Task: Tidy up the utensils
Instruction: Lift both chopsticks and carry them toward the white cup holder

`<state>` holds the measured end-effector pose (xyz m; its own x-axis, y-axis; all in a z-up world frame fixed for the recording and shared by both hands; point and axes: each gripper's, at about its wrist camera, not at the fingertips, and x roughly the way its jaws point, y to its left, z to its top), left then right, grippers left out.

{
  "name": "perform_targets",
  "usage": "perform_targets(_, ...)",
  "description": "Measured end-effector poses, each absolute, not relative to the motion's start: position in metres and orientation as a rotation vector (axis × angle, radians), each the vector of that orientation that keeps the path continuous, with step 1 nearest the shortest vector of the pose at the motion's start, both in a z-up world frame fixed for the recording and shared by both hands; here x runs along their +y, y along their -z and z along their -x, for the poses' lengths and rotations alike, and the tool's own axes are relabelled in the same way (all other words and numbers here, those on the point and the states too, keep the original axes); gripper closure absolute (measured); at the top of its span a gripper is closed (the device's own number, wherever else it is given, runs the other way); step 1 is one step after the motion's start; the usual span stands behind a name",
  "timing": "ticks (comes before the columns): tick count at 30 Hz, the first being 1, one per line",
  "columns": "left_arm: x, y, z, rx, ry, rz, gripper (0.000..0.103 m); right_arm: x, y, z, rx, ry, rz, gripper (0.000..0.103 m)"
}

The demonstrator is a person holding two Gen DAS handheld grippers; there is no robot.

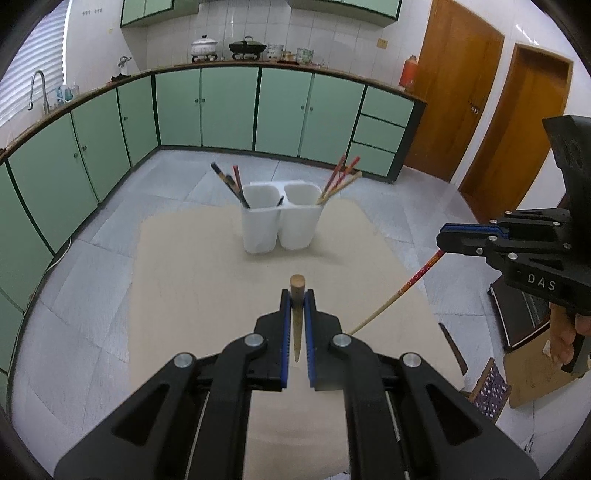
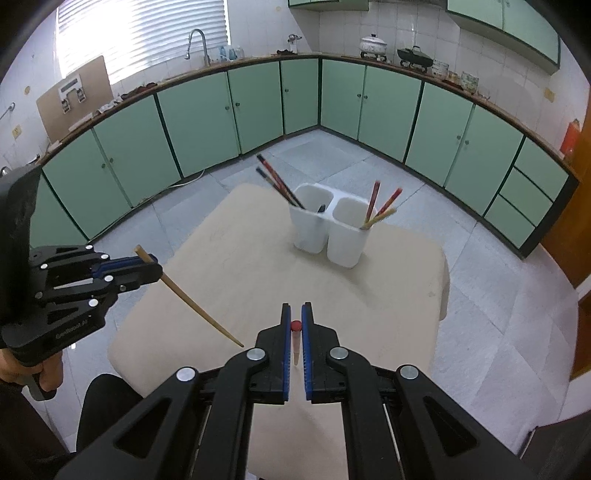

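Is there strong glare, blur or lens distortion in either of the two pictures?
Right wrist view: the window blinds are blown out by daylight, and the counter edge bends in a fisheye curve. Left wrist view: light is even, the cabinets bow likewise, and the white holder looks sharp.

Bright window glare, fisheye-warped edges

Bare table (image 1: 207, 280) before the white holder (image 1: 280, 225), leaning chopsticks (image 1: 338, 181) fanning over its rim.
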<state>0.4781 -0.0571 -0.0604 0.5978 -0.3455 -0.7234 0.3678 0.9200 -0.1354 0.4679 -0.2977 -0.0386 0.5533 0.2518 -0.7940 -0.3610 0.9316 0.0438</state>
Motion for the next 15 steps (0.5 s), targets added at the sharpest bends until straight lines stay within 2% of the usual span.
perform_targets(15,-0.057,-0.034,-0.537,0.681,0.365,-0.013,0.097,-0.301,-0.056,-0.515,0.815,-0.308,0.125,0.098)
